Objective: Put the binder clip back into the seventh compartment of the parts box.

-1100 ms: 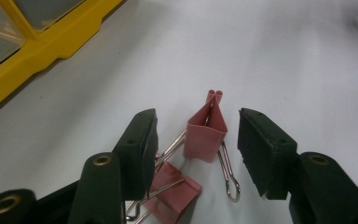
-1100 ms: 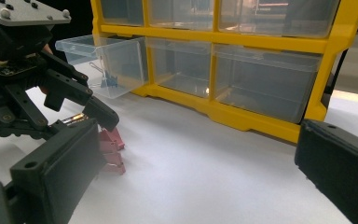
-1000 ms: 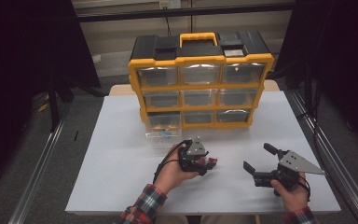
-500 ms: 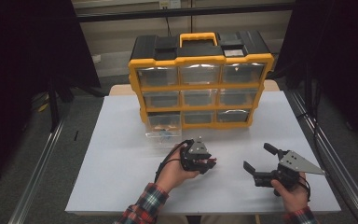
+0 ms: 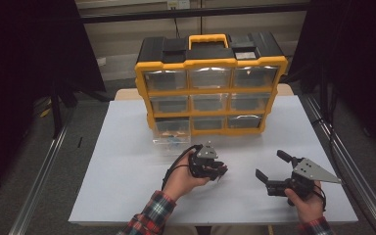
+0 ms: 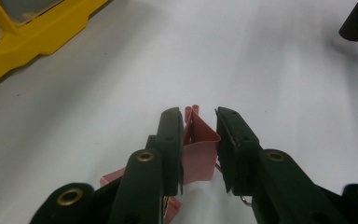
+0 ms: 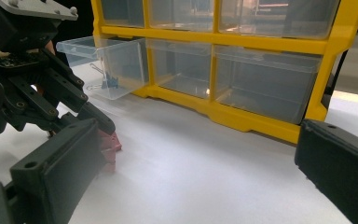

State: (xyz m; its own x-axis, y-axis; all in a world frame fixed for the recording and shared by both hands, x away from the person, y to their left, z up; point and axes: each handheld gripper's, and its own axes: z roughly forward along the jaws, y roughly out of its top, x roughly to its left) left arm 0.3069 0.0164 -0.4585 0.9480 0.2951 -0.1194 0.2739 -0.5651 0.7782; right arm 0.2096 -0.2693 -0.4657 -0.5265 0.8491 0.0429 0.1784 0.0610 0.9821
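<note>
Right gripper (image 5: pixel 270 172), nearest, stands wide with nothing between its jaws, unmoved. Left gripper (image 6: pixel 199 122) has just been closing; its jaws now clamp the pink binder clip (image 6: pixel 198 154) on the white table (image 5: pixel 127 161). Beyond, the clear drawer (image 7: pixel 103 65) remains pulled out of the yellow organizer (image 5: pixel 210 63).

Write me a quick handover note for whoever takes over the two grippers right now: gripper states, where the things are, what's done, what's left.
Left gripper: jaws have just been closing around a pink binder clip on the white table; pads look about on it, grip not confirmed.
Right gripper: open, holding nothing, resting to the right.
Yellow drawer organizer at the back; its bottom-left clear drawer is pulled out, with a blue binder clip inside.
Done: drawer open, clip reached.
Left, probably: secure the clip, drop it in the drawer, push the drawer shut.
</note>
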